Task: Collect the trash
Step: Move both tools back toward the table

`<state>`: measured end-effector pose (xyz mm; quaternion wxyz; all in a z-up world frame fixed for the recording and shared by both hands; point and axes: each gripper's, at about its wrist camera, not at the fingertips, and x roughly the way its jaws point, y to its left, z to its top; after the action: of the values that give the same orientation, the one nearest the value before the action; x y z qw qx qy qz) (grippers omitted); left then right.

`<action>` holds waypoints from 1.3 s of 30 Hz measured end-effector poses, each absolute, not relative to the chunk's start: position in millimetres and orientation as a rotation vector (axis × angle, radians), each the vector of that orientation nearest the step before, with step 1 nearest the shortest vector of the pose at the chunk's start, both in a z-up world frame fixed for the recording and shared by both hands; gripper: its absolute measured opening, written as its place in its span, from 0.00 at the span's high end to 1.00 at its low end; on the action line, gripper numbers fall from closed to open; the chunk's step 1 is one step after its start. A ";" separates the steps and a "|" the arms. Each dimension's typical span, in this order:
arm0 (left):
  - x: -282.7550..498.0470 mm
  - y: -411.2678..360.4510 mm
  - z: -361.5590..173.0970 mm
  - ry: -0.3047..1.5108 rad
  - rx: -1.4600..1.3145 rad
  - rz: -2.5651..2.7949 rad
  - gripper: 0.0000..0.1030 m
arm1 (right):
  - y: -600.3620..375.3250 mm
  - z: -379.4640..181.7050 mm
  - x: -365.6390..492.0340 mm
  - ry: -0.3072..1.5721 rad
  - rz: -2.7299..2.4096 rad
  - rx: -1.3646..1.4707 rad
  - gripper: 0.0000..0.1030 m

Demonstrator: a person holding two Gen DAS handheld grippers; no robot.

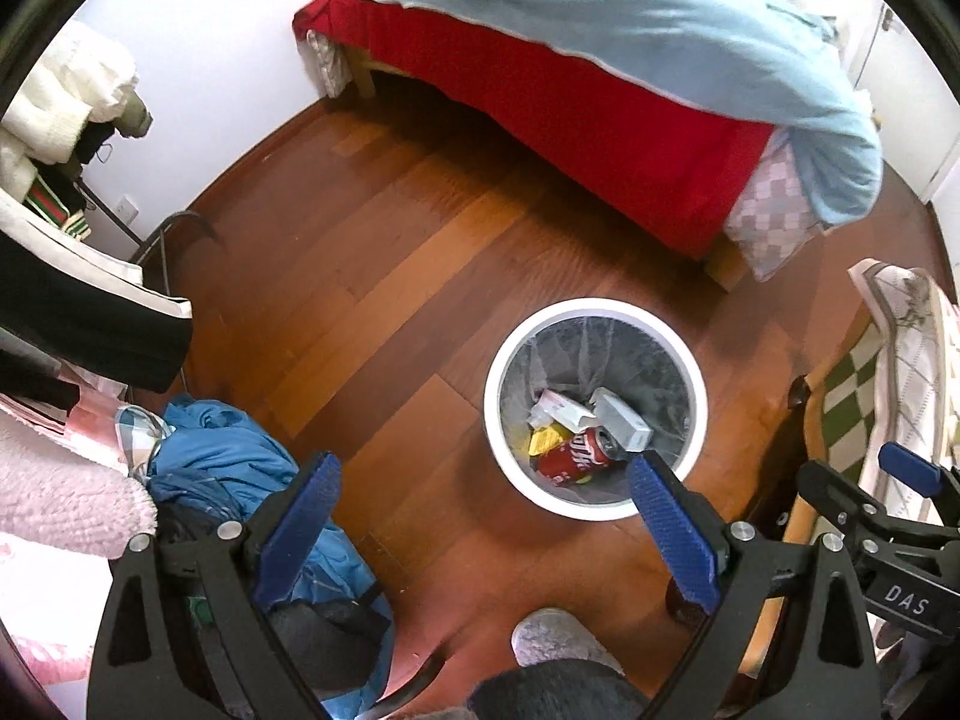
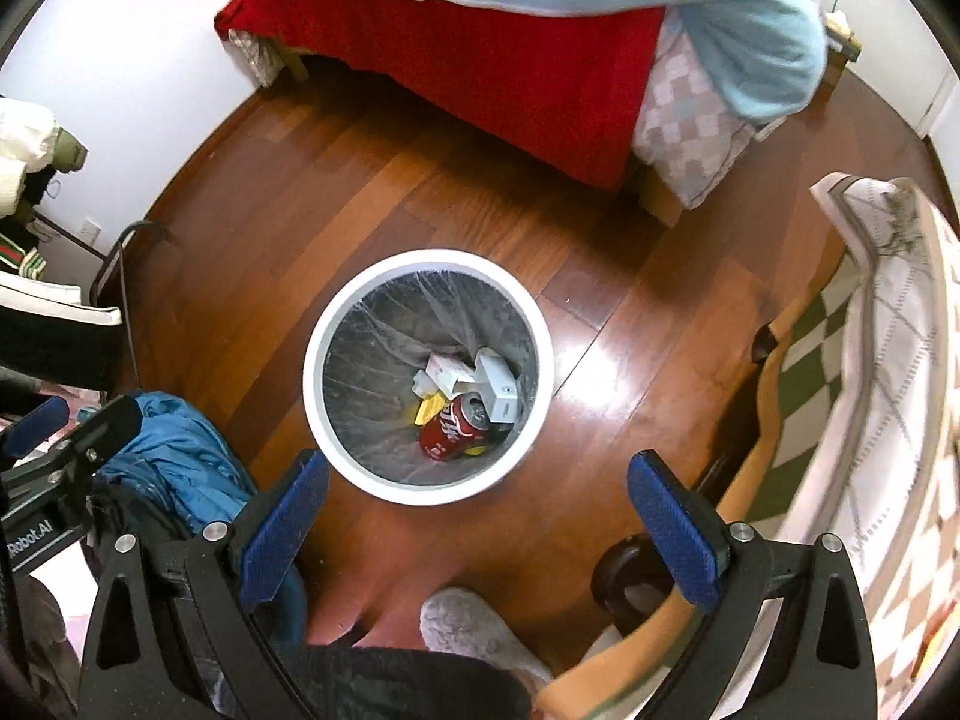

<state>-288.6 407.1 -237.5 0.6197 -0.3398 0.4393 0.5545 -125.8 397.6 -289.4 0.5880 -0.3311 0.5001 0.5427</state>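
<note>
While both claws hang over the bedroom floor with nothing in them, I judge the collecting step to be at or near its end: the trash already lies in the white waste bin (image 2: 336, 432), which stands on the wooden floor (image 2: 372, 192) lined with a grey bag.

From the right wrist view the bin sits just past my right claw (image 2: 477, 534), towards 12 o'clock and a little left of centre. At its bottom, on the 4 o'clock side, I see a red Coca-Cola can (image 2: 453, 429) on its side, touching a yellow wrapper (image 2: 429, 408) and two white cartons (image 2: 480, 381).

My right claw is spread wide and grips nothing. My left claw (image 1: 483, 519) is spread just as wide and equally empty; from its view the bin lies at about 1 o'clock.

I see no loose litter on the open floor. A blue jacket (image 2: 174, 456) is heaped at 9 o'clock of the bin, the bed (image 2: 456, 42) with its red sheet at 12 o'clock, a chequered rug (image 2: 798, 408) at 3 o'clock.

My next move, I think, calls for sweeping the cameras round the room for any remaining scrap, keeping the claws wide for a pickup.
</note>
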 end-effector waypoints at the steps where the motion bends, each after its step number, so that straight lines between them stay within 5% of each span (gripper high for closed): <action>1: -288.0 402.7 -231.8 1.002 -0.778 1.275 0.05 | 390.4 -278.9 -125.2 1.148 1.271 -0.763 0.02; 16: -278.1 320.5 -141.8 0.875 -0.605 1.329 0.05 | 285.5 -160.1 -101.2 1.040 1.335 -0.557 0.02; 23: -260.1 295.6 -142.0 0.869 -0.582 1.334 0.05 | 242.1 -131.8 -84.1 1.060 1.355 -0.426 0.02; 32: -131.8 254.1 -231.3 1.039 -0.583 1.087 0.05 | 150.2 -174.4 10.0 1.164 1.068 -0.297 0.02; 39: -20.6 225.5 -282.0 1.160 -0.550 0.957 0.05 | 55.9 -253.4 178.9 1.297 0.559 -0.154 0.02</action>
<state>-20.6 225.5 -282.0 0.6962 -0.2465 0.5202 0.4289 178.9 55.9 -253.4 0.7581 -0.0706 0.5953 0.2567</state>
